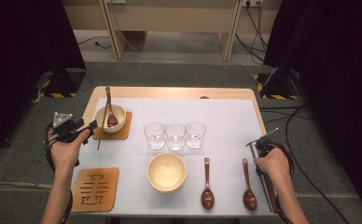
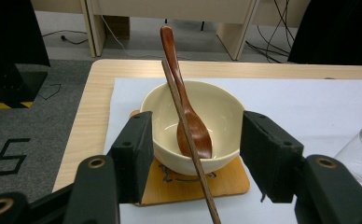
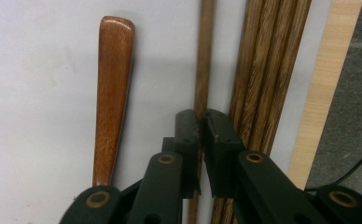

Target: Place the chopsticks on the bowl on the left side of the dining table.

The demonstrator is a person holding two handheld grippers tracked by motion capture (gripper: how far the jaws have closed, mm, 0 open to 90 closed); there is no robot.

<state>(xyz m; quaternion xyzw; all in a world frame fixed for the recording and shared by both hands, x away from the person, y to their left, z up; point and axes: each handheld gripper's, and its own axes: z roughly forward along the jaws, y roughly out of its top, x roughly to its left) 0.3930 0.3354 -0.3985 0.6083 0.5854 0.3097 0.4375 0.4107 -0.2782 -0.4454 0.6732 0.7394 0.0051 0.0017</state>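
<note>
My right gripper (image 3: pixel 201 123) points down at the table's right edge, shut on a thin dark chopstick (image 3: pixel 205 56) that runs between its pads. Right beside it lie more wooden chopsticks (image 3: pixel 263 70), and a brown spoon handle (image 3: pixel 114 84) lies to the left. In the high view the right gripper (image 1: pixel 257 148) sits over these chopsticks (image 1: pixel 265 186). My left gripper (image 1: pixel 88 128) stands open at the table's left, facing a cream bowl (image 2: pixel 193 116) on a wooden coaster (image 2: pixel 226 179). A brown spoon (image 2: pixel 191 126) rests in the bowl and a chopstick (image 2: pixel 202 186) leans across its rim, between the open jaws.
Three clear glasses (image 1: pixel 175 135) stand in a row mid-table. An empty cream bowl (image 1: pixel 167 171) sits in front of them, with two brown spoons (image 1: pixel 207 184) (image 1: pixel 249 186) to its right. A cut-out wooden coaster (image 1: pixel 95 189) lies front left on the white mat (image 1: pixel 226 116).
</note>
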